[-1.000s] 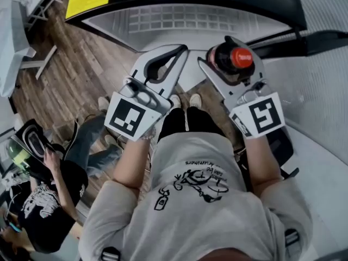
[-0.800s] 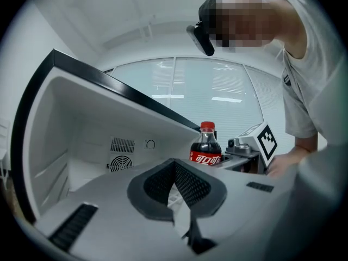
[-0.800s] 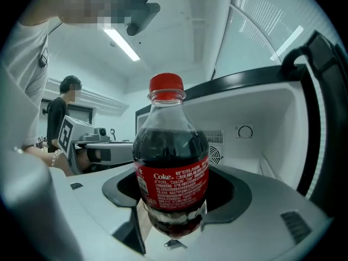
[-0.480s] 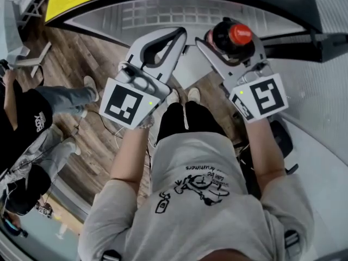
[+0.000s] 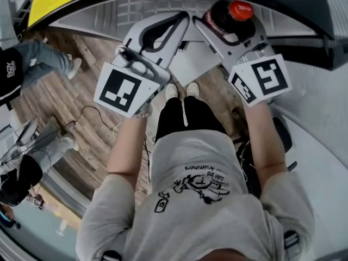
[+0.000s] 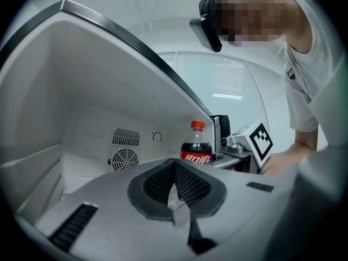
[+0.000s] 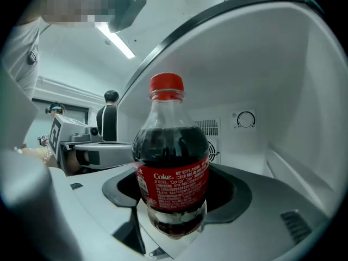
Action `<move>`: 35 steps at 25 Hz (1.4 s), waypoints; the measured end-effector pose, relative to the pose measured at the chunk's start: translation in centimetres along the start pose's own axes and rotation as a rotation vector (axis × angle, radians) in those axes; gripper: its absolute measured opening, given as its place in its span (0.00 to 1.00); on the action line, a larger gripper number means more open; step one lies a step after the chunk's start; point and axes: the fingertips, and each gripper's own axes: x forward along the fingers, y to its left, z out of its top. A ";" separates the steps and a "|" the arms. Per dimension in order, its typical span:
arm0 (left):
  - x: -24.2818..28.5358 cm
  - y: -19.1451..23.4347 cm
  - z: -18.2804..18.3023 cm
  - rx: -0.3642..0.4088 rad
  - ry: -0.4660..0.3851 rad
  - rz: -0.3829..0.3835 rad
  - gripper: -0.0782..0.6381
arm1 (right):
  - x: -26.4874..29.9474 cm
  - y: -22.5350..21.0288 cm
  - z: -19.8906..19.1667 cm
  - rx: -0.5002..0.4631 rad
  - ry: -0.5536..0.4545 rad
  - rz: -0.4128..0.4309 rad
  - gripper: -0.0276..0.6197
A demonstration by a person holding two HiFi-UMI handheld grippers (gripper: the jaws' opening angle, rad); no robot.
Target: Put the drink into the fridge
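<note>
Now right gripper (image 5: 231,22) at 1 o'clock clamps bottle (image 7: 171,167) upright, aimed into open fridge (image 7: 283,91) for shelving; left gripper (image 6: 174,170) at 11 o'clock clenched, empty

grey tee (image 5: 206,156) w/ blk print, blk trousers (image 5: 182,118), white shoes (image 5: 171,90)

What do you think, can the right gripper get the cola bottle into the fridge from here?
Probably yes. The fridge stands open, its white inside lies straight ahead of the right gripper, and nothing shows in the way. The bottle sits upright between its jaws.
</note>
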 end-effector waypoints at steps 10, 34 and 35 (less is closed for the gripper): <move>1.9 2.4 -0.6 0.012 0.003 0.011 0.11 | 2.8 -2.4 -0.9 0.010 0.018 -0.014 0.55; 3.4 4.6 -2.1 0.007 0.011 0.035 0.11 | 5.8 -5.1 -3.3 0.009 0.042 -0.034 0.55; 3.4 4.6 -2.1 0.008 0.011 0.035 0.11 | 5.8 -5.1 -3.3 0.010 0.040 -0.032 0.55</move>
